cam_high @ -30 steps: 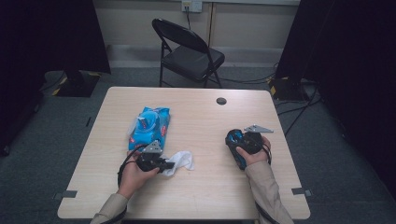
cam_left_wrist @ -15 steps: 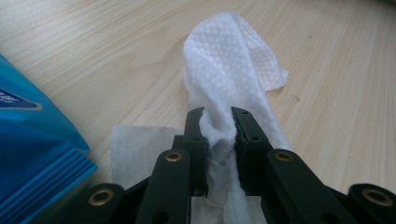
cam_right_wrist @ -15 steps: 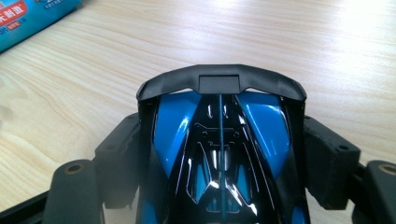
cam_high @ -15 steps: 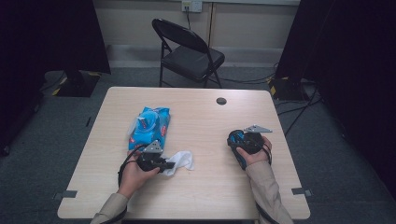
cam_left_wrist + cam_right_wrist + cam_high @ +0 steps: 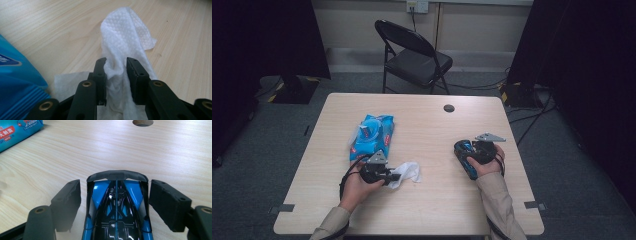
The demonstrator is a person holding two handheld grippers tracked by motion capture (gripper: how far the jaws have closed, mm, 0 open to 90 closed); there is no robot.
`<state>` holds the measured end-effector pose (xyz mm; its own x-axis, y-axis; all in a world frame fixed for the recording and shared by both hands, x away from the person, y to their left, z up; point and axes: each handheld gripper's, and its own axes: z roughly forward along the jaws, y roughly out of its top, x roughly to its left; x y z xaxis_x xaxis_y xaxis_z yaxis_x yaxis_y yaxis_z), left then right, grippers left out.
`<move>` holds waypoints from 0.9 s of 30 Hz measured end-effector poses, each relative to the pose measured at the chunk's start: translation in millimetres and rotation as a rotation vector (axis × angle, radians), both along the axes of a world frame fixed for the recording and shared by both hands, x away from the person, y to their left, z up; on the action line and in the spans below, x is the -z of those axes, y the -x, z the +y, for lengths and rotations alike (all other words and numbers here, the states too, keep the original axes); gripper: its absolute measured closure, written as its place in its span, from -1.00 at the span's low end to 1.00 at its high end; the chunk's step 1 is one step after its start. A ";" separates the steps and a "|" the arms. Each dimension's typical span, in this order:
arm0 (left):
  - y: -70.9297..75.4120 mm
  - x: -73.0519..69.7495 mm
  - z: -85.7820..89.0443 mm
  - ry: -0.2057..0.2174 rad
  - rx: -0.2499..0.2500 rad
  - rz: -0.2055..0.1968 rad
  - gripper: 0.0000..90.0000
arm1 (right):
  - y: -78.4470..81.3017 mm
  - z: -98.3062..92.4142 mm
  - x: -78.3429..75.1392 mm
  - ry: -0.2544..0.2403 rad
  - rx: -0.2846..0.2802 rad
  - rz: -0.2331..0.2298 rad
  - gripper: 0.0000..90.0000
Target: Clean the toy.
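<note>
1. High view: the left gripper (image 5: 388, 175) lies low on the table (image 5: 432, 210), and the white wipe (image 5: 408, 172) spreads from its tip toward 3 o'clock, with the long axis of the wipe running about 9 to 3.
2. Left gripper view: the wipe (image 5: 125, 42) stands as a ridge between the two black fingers (image 5: 100, 75) and continues away toward 12 o'clock. The fingers are narrow and their jaws have just been opening; the cloth seems to touch both pads, but I cannot say for sure that they press it.
3. Right gripper view: the blue and black toy car (image 5: 116, 212) sits between the fingers (image 5: 168, 203) with its long axis pointing to 12 o'clock, its dark wing at the far end. The fingers stand wide, with a gap of table visible on each side of the car, so they hold nothing.
4. In the high view the toy car (image 5: 463, 156) is under the right gripper (image 5: 472, 160), at about 3 o'clock from the wipe and well apart from it. I judge that wiping the car is the next work, so the left hand must carry the wipe toward 3 o'clock.
5. The blue wipe pack (image 5: 373, 136) lies at 11 o'clock from the left gripper, long axis about 12 to 6.
6. Writing: on the pack (image 5: 17, 131) there is a red label with white Chinese characters; they are too small to read with confidence.
</note>
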<state>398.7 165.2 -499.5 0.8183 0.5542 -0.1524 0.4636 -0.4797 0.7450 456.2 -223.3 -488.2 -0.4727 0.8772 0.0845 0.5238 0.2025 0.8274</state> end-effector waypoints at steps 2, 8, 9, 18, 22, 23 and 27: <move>-0.1 -1.5 -0.2 0.009 -0.001 -0.005 0.56 | 0.3 -0.2 0.2 -0.005 0.001 0.007 -0.44; -0.8 -4.6 -1.3 0.008 -0.007 -0.012 0.50 | 2.5 -1.5 -2.6 -0.020 -0.001 0.010 -0.44; -0.9 -4.9 -1.8 0.013 -0.010 -0.015 0.48 | 3.0 -1.5 -3.1 -0.026 -0.004 0.011 -0.45; -3.3 -9.8 -2.0 0.021 -0.045 -0.056 -0.11 | 6.7 -2.5 -7.0 -0.038 -0.017 0.018 -0.51; -3.0 -14.6 0.2 0.037 -0.051 -0.039 -0.31 | 9.5 -2.3 -9.0 -0.055 -0.024 0.022 -0.53; -2.1 -16.6 0.8 0.043 -0.050 -0.040 -0.32 | 10.0 -2.4 -9.6 -0.056 -0.029 0.022 -0.55; 0.3 -24.7 5.9 0.061 -0.051 -0.049 -0.41 | 14.0 -1.5 -12.1 -0.066 -0.043 0.026 -0.57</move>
